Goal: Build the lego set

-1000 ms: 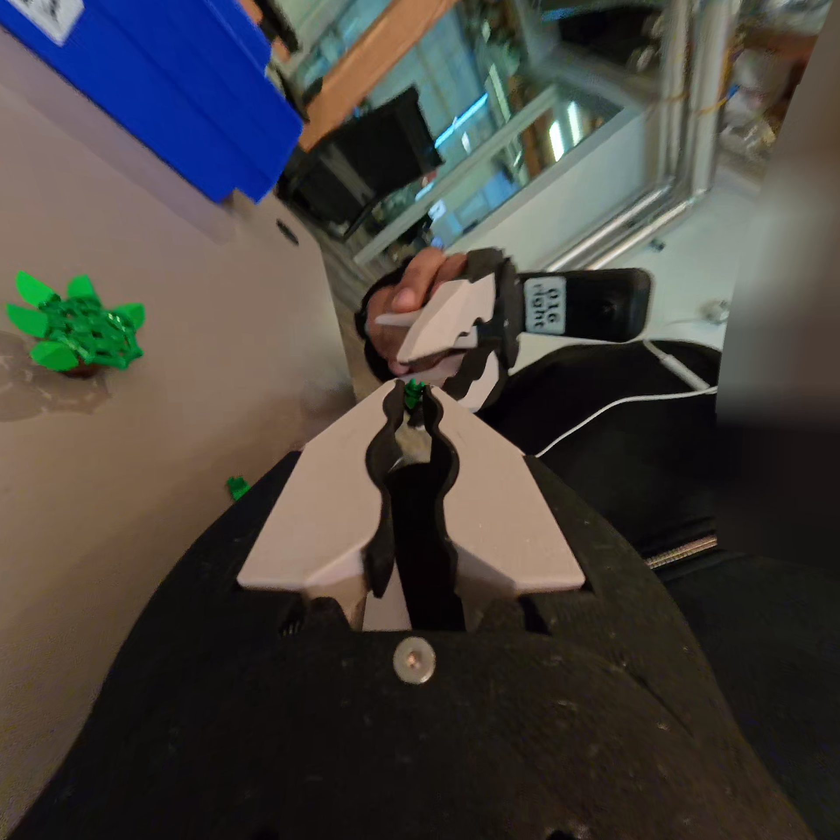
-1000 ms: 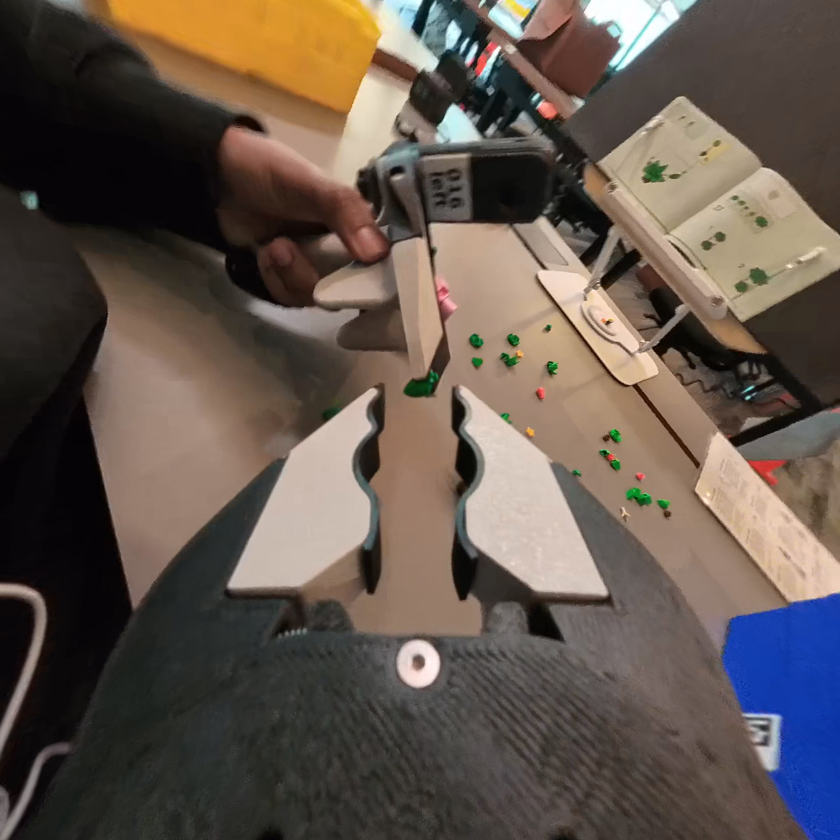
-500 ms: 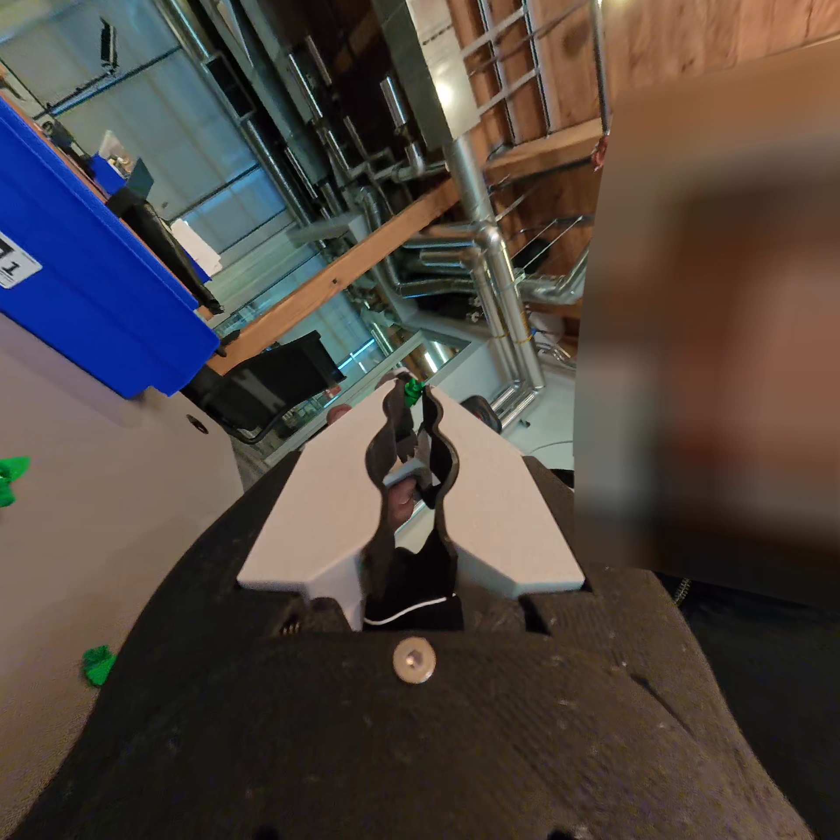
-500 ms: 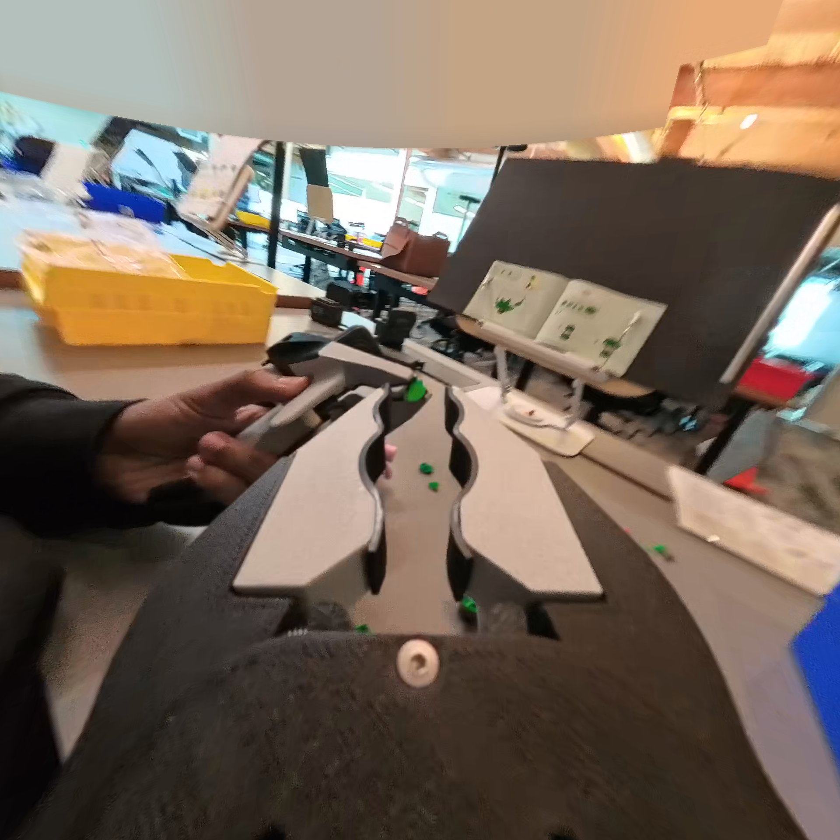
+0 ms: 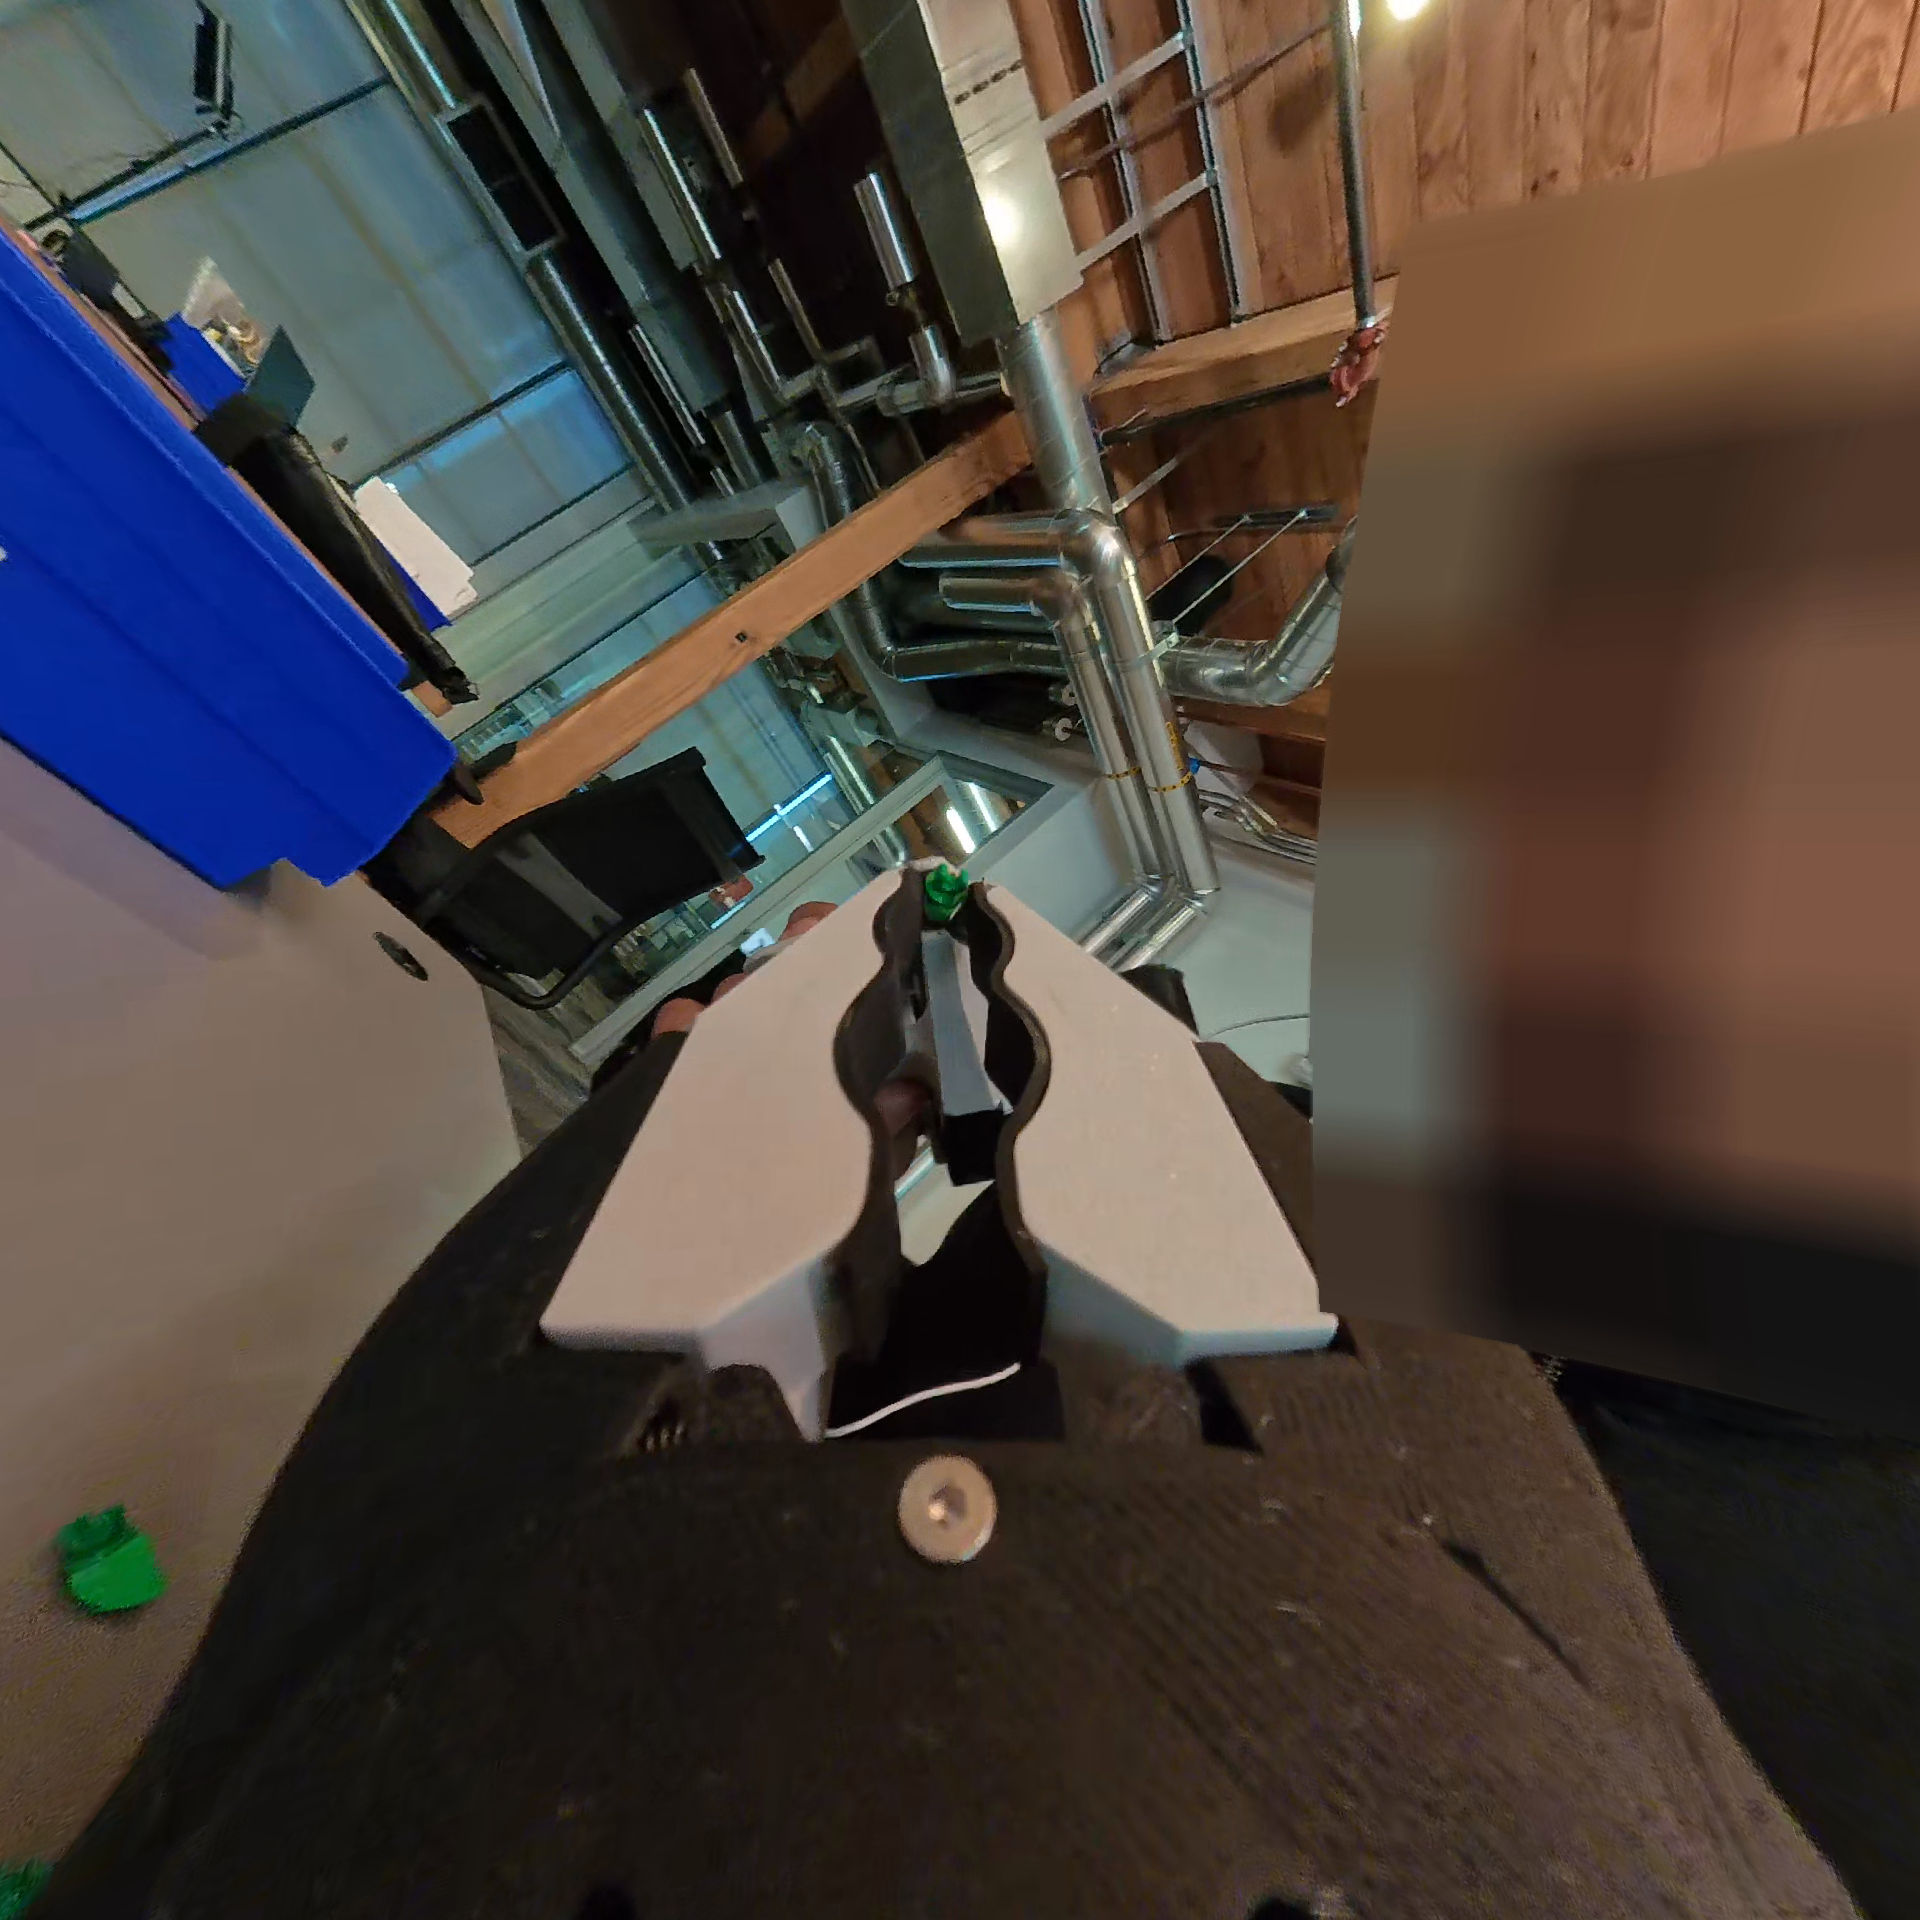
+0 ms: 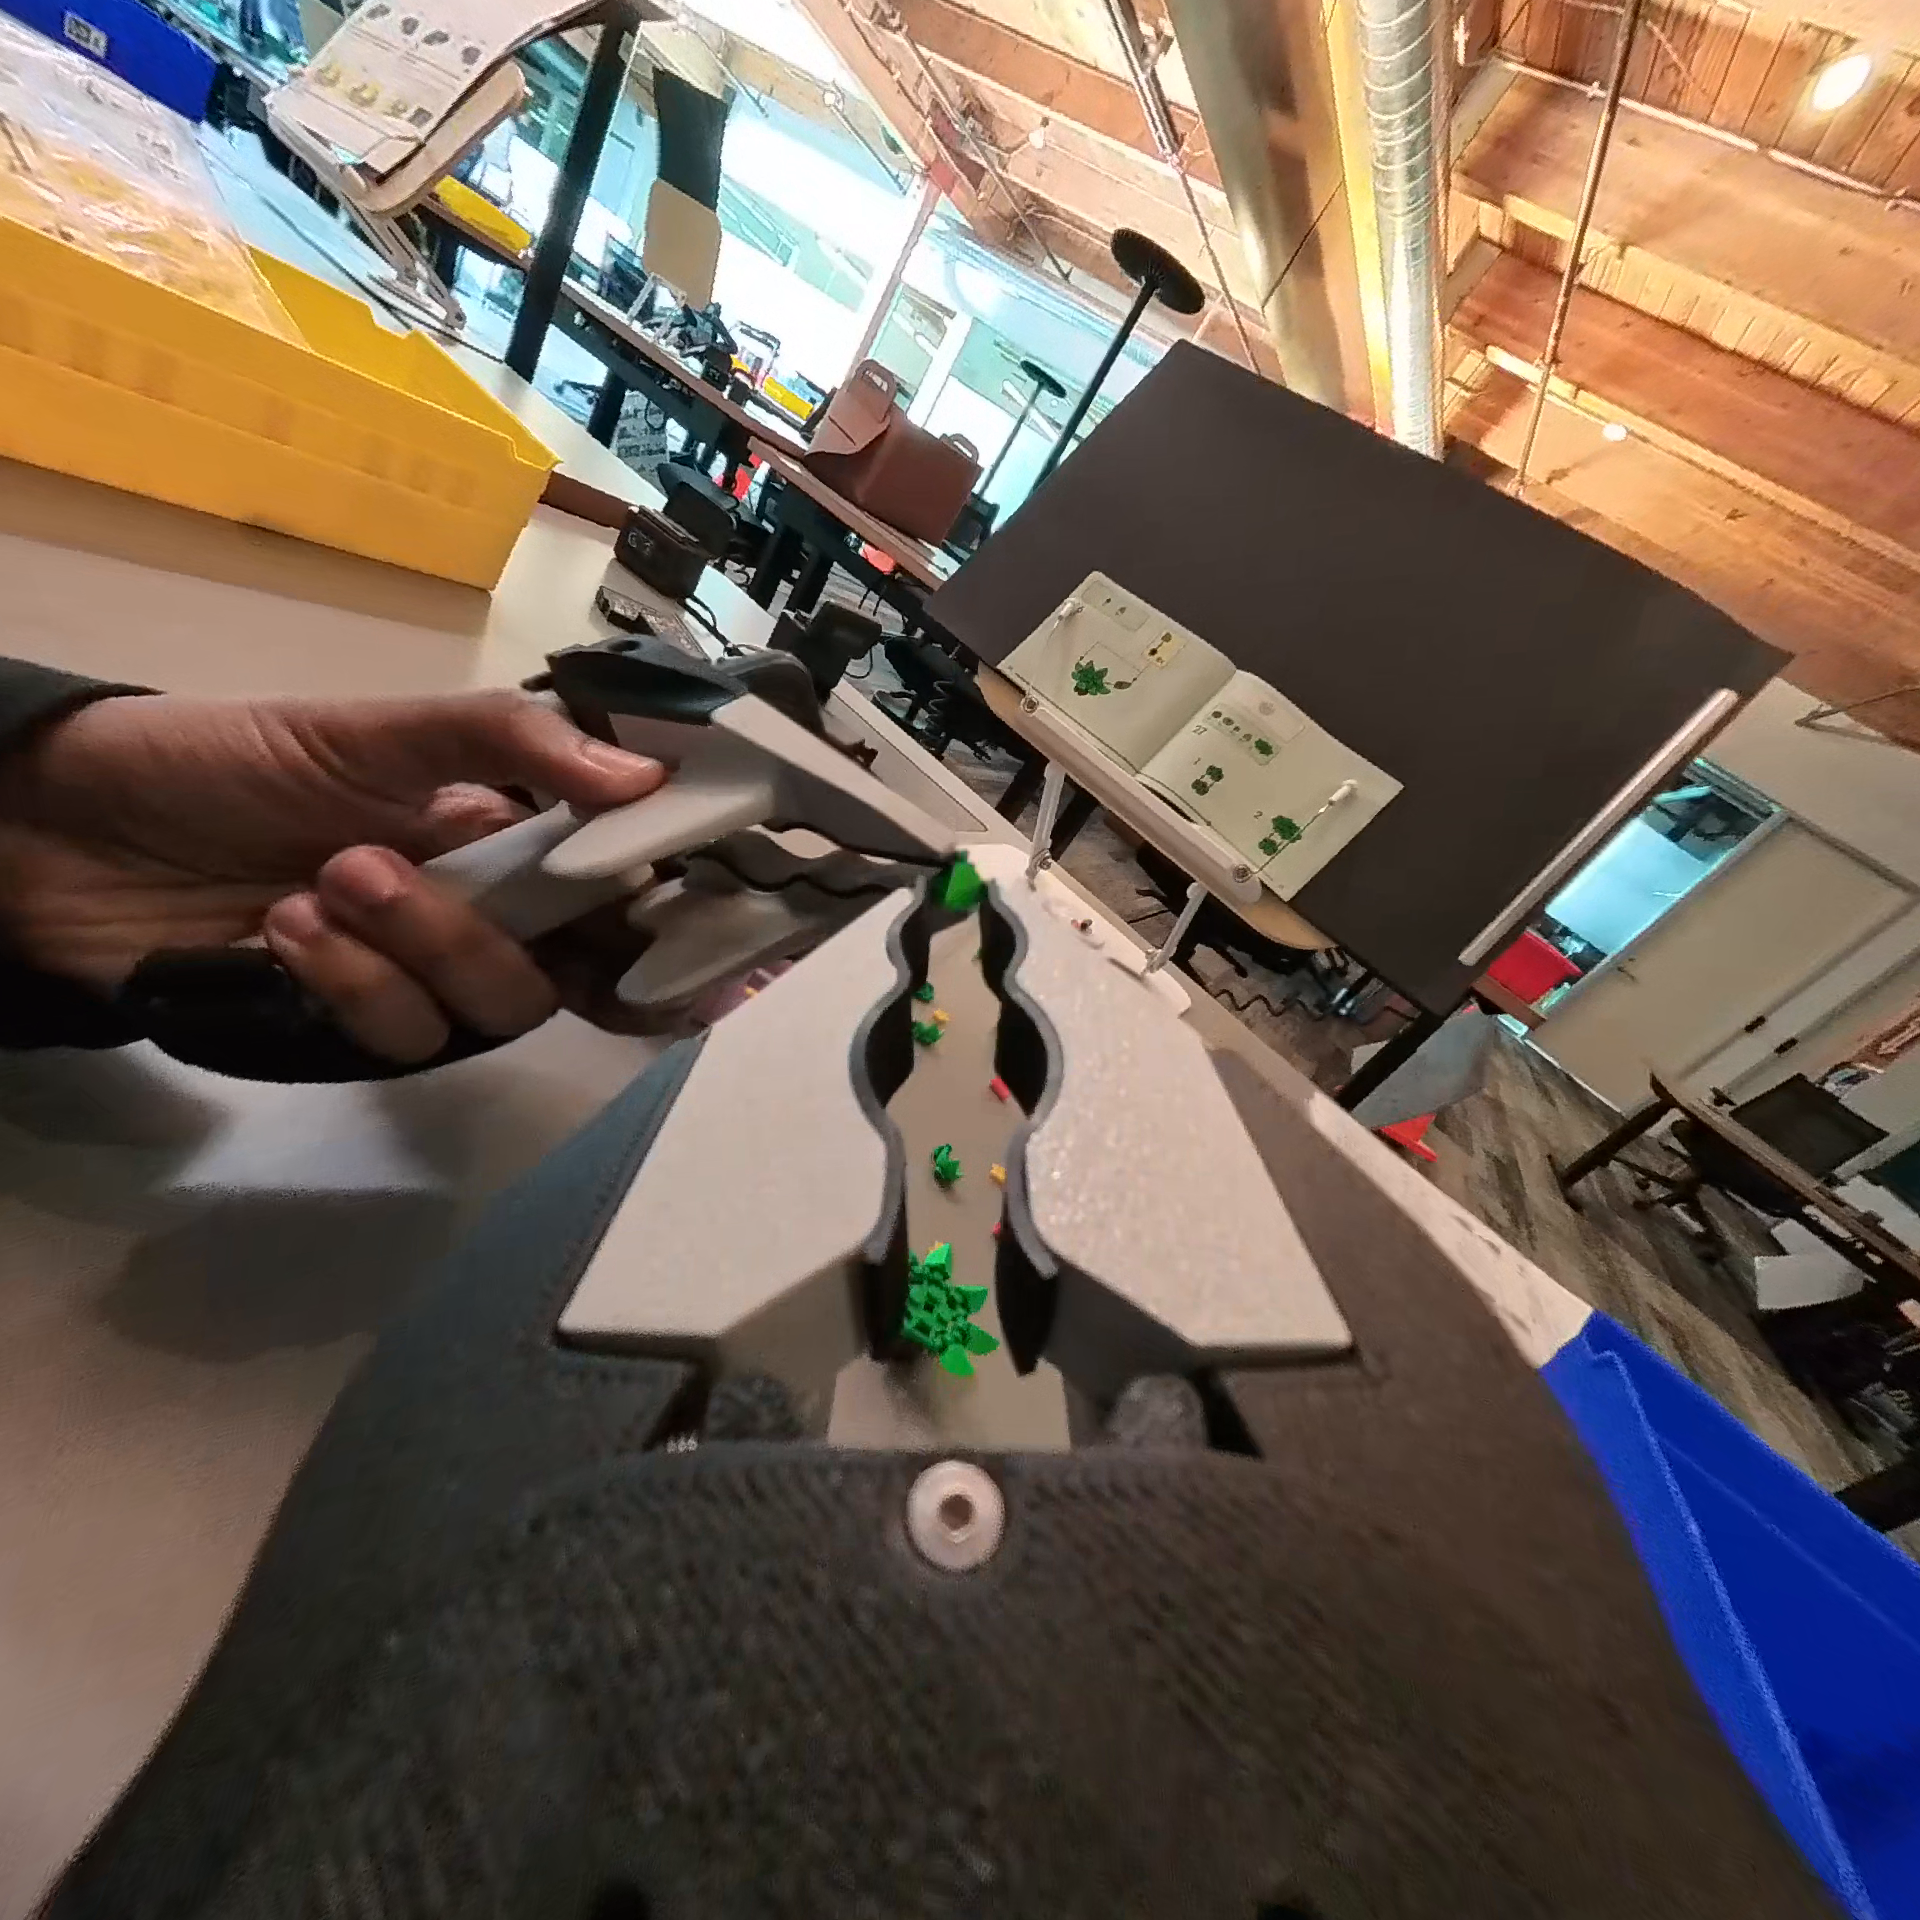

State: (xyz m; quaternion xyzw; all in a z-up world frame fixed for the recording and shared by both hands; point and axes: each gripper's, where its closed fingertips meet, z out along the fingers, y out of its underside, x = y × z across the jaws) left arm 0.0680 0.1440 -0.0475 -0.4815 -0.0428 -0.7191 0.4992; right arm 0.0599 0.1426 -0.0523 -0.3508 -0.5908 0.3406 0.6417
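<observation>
Because the small green lego piece [image 5: 943, 896] is pinched at the very tips of our left gripper [image 5: 945, 909], it rides well above the table [image 6: 260, 1226], held out in open air where both hands can work on it. In the right wrist view the same piece [image 6: 956, 885] sits exactly at the tips of our right gripper [image 6: 951, 904], whose fingers have drawn in to touch it from either side. We judge this a handover or a re-grip: both tools meet on one piece, probably to turn it the right way for pressing on.

Left gripper: fingers together on the piece, tips nearly meeting, wavy pads bowed apart behind. Right gripper: tips narrowed onto the piece; we read it as clamped, though how firmly we cannot tell.

Beyond the left gripper's tips in the right wrist view, the hand [image 6: 312, 862] holding it comes in from the left side, fingers wrapped on its trigger.

Below and behind the right gripper's tips, seen through the gap between its fingers, the partly built green plant model [image 6: 935, 1304] stands on the table, likely where the piece is bound. Farther ahead, loose green, red and yellow bits [image 6: 940, 1164] lie scattered, within reach as stock.

Ahead and to the right of the right gripper, the open instruction booklet [image 6: 1195, 738] is propped on a stand facing us. A yellow bin [image 6: 260, 416] sits far left, a blue bin [image 6: 1766, 1621] at lower right. One stray green piece [image 5: 109, 1558] lies on the table to the lower left of the left gripper.
</observation>
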